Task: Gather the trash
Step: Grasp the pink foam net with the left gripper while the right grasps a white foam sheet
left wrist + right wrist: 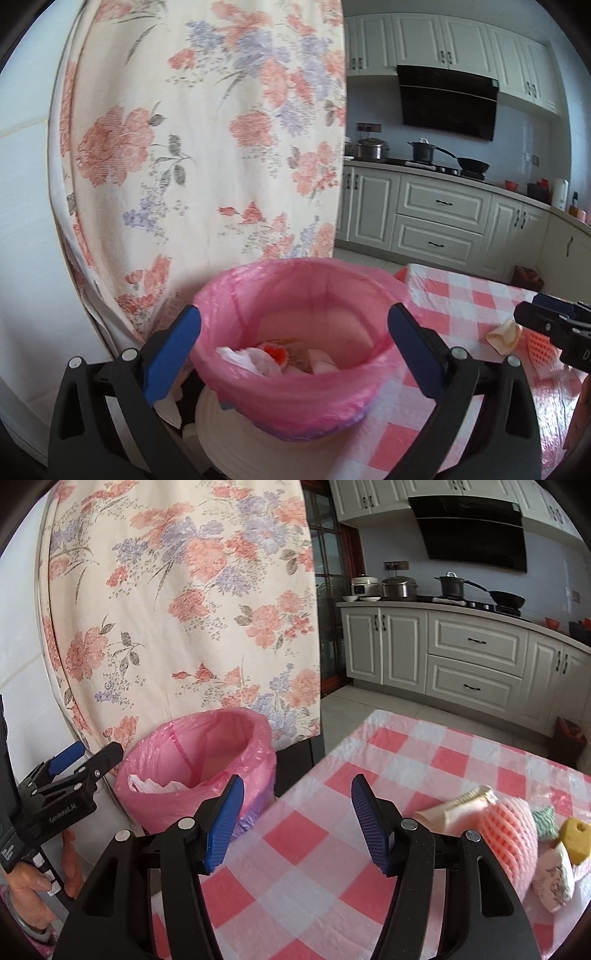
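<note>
Now your left hand-held gripper (294, 354) hangs released and empty over the bin (295, 295), likely done dropping. Your right hand-held gripper (297, 821) is released too, over the desk (295, 849); remaining trash (506, 834) lies right of the bin.

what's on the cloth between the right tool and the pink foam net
Nothing: in the right wrist view only bare checked tablecloth lies between the open right tool and the foam net.

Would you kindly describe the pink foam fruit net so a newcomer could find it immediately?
Start at the pink-and-white checked table. Near its right edge lies a small pile of scraps. The foam fruit net is the biggest piece, the only one pink and honeycomb-meshed, unlike the yellow sponge beside it.
</note>
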